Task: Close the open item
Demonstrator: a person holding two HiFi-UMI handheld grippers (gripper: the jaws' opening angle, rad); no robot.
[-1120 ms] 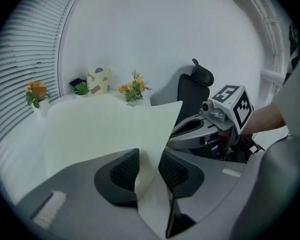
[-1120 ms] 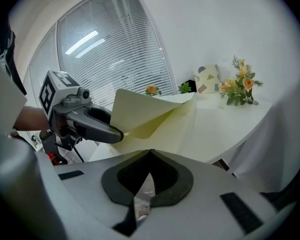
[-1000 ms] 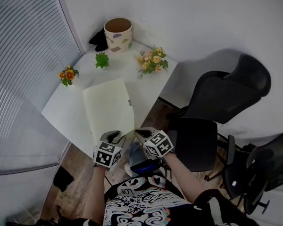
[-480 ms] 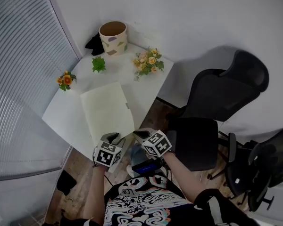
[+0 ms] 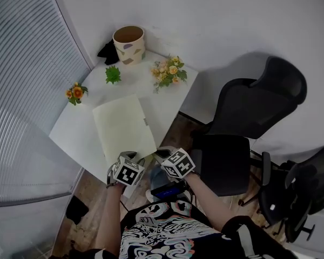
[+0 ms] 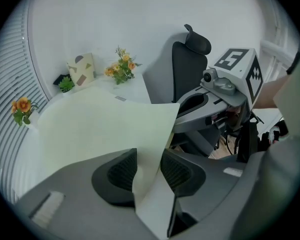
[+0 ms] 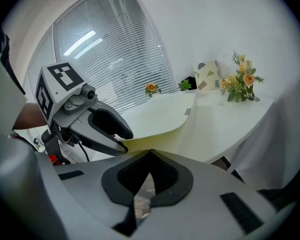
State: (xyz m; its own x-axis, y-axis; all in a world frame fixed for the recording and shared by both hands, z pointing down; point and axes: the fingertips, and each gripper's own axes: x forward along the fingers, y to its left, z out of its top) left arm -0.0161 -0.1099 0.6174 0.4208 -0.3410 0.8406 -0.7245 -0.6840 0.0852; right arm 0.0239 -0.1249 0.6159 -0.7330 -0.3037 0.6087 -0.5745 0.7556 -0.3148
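While the left gripper (image 6: 150, 170) straddles the near corner of a pale yellow folder (image 6: 95, 126), its jaws have just been opening and stand spread, with the slightly lifted cover passing between the pads. Just to its right, the right gripper (image 7: 149, 153) is pressed together, holding nothing. Beyond both tools, the folder stretches across a white table (image 5: 159, 99).

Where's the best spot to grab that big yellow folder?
Take the folder by its thin near corner, coming from the person's side. It lies flat on the table elsewhere, but that corner is lifted, leaving room for jaws above and below.
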